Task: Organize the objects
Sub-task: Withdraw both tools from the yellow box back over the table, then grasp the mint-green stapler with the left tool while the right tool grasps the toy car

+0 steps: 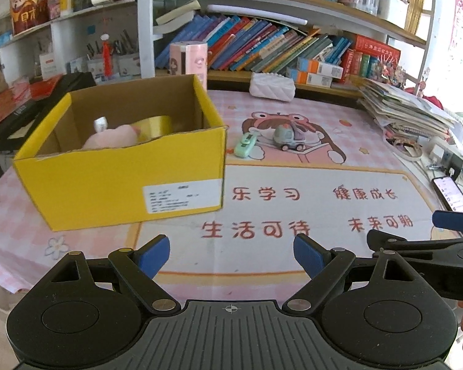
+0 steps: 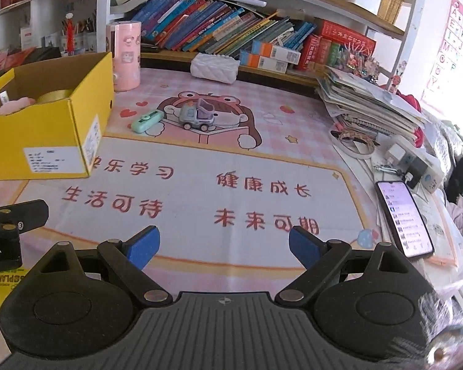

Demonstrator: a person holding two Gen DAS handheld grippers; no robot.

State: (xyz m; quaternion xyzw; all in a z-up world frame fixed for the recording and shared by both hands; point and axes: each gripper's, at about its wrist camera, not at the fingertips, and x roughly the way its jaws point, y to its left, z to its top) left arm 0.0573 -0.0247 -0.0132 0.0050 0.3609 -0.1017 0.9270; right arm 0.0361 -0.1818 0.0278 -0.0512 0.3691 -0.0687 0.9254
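- Ahead at twelve o'clock of the right gripper, the toy truck and green case lie on the counter.
- Case's long axis runs toward one o'clock.
- Both grippers' fingers are spread, empty; left gripper faces the yellow box.

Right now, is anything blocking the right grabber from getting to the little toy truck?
Nothing visible does. The right gripper is open, and only bare printed mat lies between it and the toy truck. The green case sits left of the truck, off that path.
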